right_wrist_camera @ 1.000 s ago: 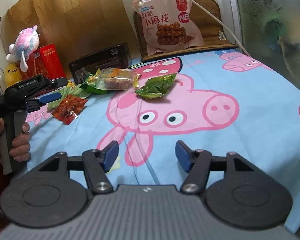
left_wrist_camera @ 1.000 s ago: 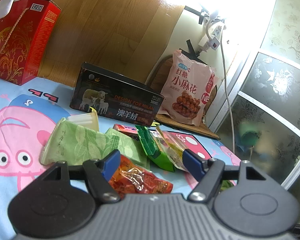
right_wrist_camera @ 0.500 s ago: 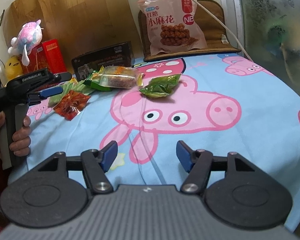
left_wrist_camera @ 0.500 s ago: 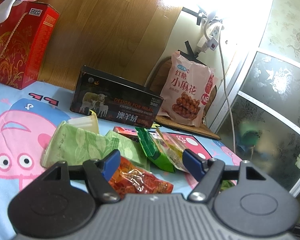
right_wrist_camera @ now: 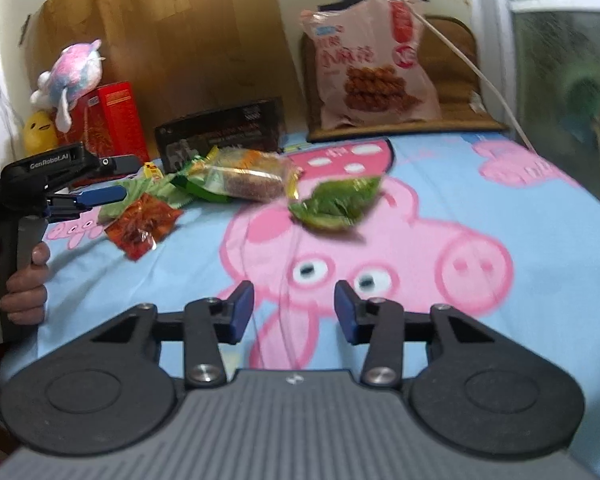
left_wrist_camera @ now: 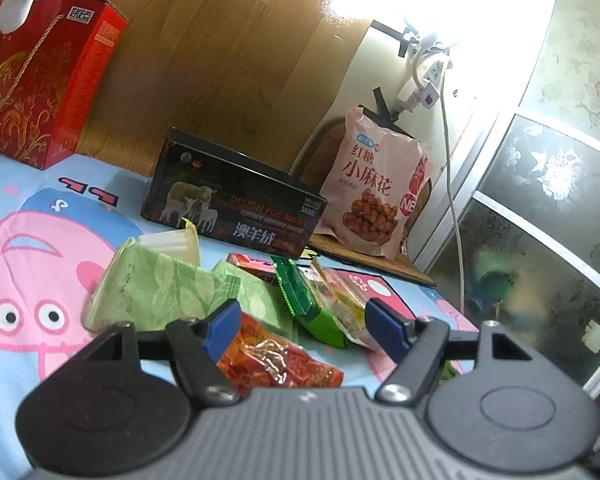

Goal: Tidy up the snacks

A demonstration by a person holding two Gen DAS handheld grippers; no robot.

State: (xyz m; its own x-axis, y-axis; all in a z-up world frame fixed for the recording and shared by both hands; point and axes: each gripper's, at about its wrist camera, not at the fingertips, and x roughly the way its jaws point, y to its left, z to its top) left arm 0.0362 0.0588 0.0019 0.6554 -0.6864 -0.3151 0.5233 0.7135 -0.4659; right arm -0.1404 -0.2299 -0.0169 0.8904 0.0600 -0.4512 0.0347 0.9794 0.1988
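Lying alone on the pink cartoon print of the bed sheet, the green snack packet sits right of the main heap and well ahead of the right tool, whose jaws have just been closing with only bare sheet between them, so it is released and holds nothing. The packet looks like a light, crinkly foil pouch, soft and easily crushed, probably slippery on its glossy face; I would take it by a sealed end or a raised edge rather than squeeze the belly. Its long axis appears to run left to right, tilted a little toward the far right, though motion blur hides the exact ends.

The heap lies at the far left: a clear-wrapped snack, pale green wrapped packs and a red chili packet nearest the left tool. That tool, gripped by the person's hand, hovers over the red packet with jaws apart, pads not pressing on anything. The red packet is flat, thin and flexible, its long axis running roughly from near left to far right in the right wrist view.

Behind stand a dark box, a red gift box and a big pink bag of twists, leaning upright against the wall
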